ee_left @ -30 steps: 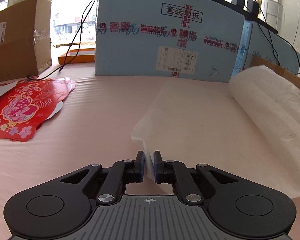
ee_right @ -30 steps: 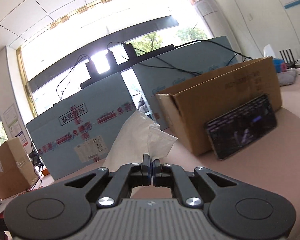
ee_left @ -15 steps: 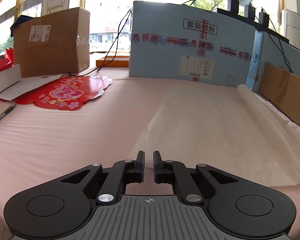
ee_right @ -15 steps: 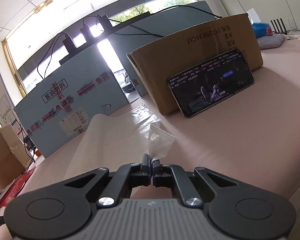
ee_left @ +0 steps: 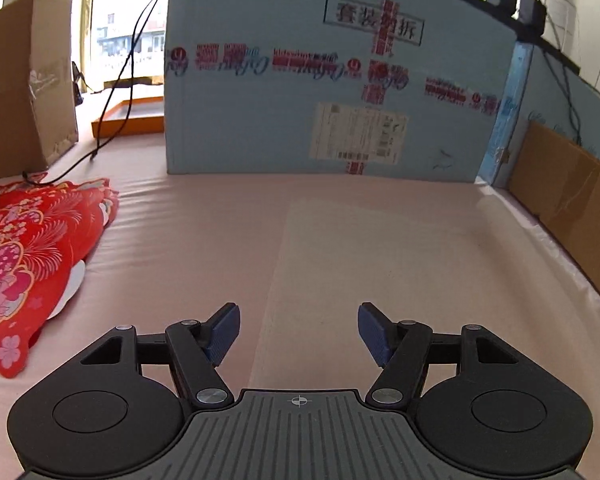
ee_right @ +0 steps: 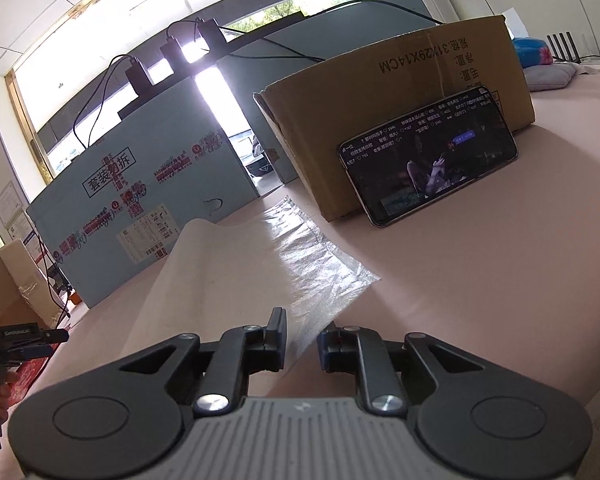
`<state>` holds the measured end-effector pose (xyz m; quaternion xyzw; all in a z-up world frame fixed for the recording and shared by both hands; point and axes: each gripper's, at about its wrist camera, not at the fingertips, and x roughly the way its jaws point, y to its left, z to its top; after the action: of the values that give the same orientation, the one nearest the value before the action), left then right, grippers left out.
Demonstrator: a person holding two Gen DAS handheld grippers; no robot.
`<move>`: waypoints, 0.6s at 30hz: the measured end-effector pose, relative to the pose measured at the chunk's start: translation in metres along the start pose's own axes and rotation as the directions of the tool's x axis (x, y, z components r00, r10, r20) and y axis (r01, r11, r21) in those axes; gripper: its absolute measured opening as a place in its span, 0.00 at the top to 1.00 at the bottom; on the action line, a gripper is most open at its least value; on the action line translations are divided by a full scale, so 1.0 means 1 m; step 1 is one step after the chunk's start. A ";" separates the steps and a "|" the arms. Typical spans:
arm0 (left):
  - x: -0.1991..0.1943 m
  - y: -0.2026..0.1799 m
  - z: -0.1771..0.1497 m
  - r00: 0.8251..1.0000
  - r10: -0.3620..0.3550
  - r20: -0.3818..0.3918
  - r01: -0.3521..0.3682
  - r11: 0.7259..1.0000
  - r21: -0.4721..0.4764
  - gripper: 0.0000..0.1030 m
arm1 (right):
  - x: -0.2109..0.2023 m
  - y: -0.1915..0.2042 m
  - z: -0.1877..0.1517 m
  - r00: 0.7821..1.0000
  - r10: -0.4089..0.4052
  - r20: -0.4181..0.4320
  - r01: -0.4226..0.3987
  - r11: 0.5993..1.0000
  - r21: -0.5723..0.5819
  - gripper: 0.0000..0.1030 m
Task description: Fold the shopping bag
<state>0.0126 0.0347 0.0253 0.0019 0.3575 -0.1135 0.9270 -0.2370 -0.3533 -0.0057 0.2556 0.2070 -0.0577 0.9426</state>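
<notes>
Both grippers are letting go: left gripper [ee_left: 299,330] jaws opening over nothing, right gripper [ee_right: 302,340] opening with the shopping bag [ee_right: 260,264] corner between them. Bag lies flat mid-table [ee_right: 480,280]; its far right edge humps up, so the fold might spring back.

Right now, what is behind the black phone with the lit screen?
The black phone leans on an upturned brown cardboard box. The box side behind it is hidden.
</notes>
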 end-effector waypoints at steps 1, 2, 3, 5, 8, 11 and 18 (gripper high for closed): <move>0.009 -0.004 0.000 1.000 0.010 -0.020 -0.010 1.000 0.018 0.37 | 0.001 0.001 0.001 1.000 0.001 -0.001 -0.001 1.000 -0.005 0.73; 0.016 -0.010 0.000 0.999 0.028 -0.025 -0.027 0.998 0.048 0.37 | 0.001 0.002 0.001 1.000 0.011 -0.002 -0.011 1.000 -0.012 0.65; 0.019 -0.017 -0.001 0.999 0.044 -0.013 -0.043 0.996 0.076 0.37 | 0.002 0.003 0.001 1.000 0.025 -0.003 -0.025 0.999 -0.021 0.60; 0.019 -0.022 -0.002 0.999 0.042 -0.009 -0.041 0.996 0.074 0.47 | 0.003 0.006 0.002 0.999 0.043 -0.002 -0.043 0.999 -0.030 0.49; 0.015 -0.033 -0.005 1.000 0.021 0.003 -0.021 0.994 0.108 0.83 | 0.006 0.010 0.002 1.000 0.025 0.003 -0.025 0.999 -0.047 0.49; 0.011 -0.045 -0.009 1.000 0.016 0.016 -0.018 0.988 0.150 0.98 | 0.007 0.010 0.003 1.000 0.019 0.008 -0.019 0.999 -0.037 0.49; -0.007 -0.014 -0.020 0.989 0.132 0.062 -0.137 0.987 0.088 0.99 | 0.013 0.019 0.002 1.000 -0.006 0.011 0.007 0.998 -0.068 0.57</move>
<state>-0.0090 0.0245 0.0163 0.0653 0.3250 -0.0669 0.9411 -0.2207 -0.3382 -0.0010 0.2222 0.2048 -0.0551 0.9517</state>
